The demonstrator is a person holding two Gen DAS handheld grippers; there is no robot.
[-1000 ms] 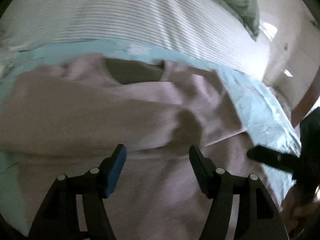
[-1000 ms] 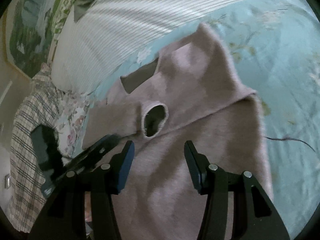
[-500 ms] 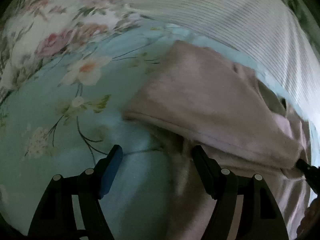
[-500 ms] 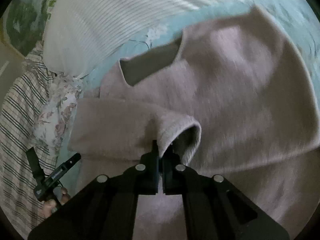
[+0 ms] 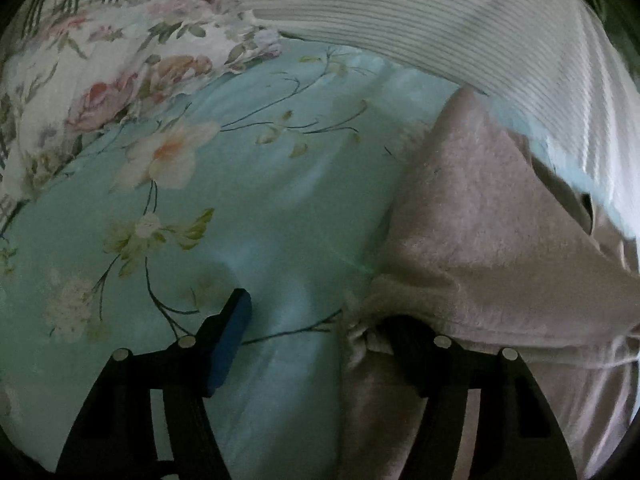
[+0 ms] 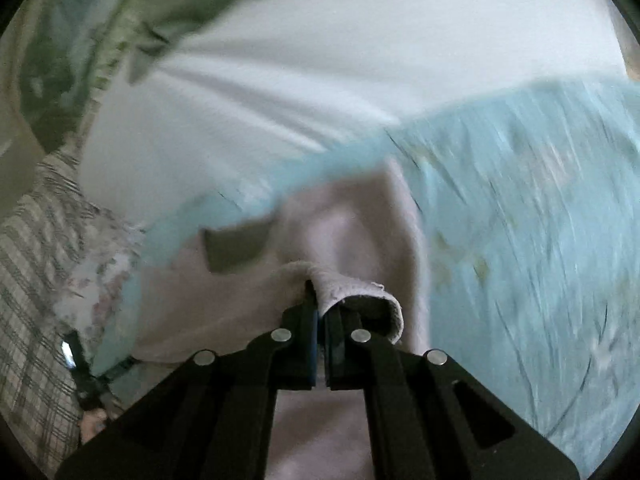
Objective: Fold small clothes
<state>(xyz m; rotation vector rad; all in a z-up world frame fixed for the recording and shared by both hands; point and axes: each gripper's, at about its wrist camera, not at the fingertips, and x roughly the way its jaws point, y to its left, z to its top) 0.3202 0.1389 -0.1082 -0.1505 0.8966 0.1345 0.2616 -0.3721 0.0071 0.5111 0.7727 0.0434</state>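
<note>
On the pale blue floral bedsheet (image 5: 248, 208): pink sweater (image 5: 492, 240) found lying flat, its left edge folded over toward the middle, upper corner reaching up to the white ribbed blanket (image 5: 440, 28). Neck opening seen in the right wrist view as a dark notch, above and left of the pinched cuff.

Left gripper (image 5: 320, 328): fingers apart and closing; blue-padded finger (image 5: 232, 336) over bare sheet, the other finger tucked beneath the folded edge of the sweater at its hem. Sweater edge between the fingers, not yet pressed.

Right gripper (image 6: 322, 312): fingers together, clamped on the sleeve cuff (image 6: 360, 292), cuff curling up and over the right-hand finger. View heavily blurred. Left gripper glimpsed dark at the lower left, held in a hand (image 6: 94, 424).

Floral pillow (image 5: 120, 64) noted at upper left beside the blanket; checked cloth (image 6: 28, 300) at the far left edge.
</note>
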